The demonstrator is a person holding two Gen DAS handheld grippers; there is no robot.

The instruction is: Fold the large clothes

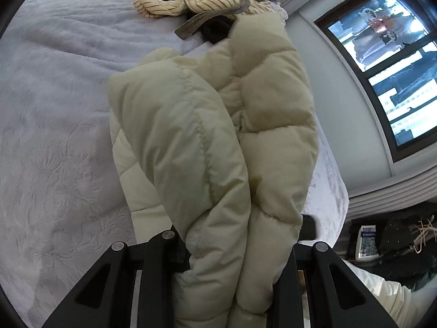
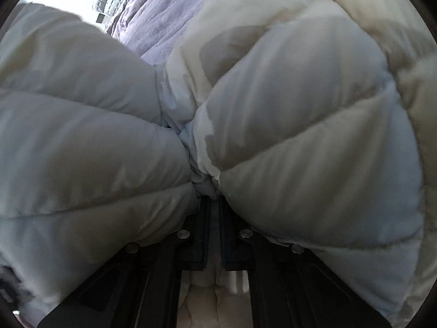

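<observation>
A cream quilted puffer jacket (image 1: 213, 125) hangs bunched over the lilac bed cover (image 1: 54, 109). In the left wrist view a thick fold of it fills the gap between the black fingers of my left gripper (image 1: 237, 235), which holds it; the fingertips are mostly hidden by the padding. In the right wrist view the same jacket (image 2: 286, 125) fills almost the whole frame. My right gripper (image 2: 214, 191) is shut on a pinched seam of it, the two fingers close together.
A striped cream garment with brown trim (image 1: 196, 2) lies bunched at the far end of the bed, with a dark item beside it. A window (image 1: 387, 63) is on the right wall. Clutter (image 1: 387, 240) sits on the floor by the bed's right edge.
</observation>
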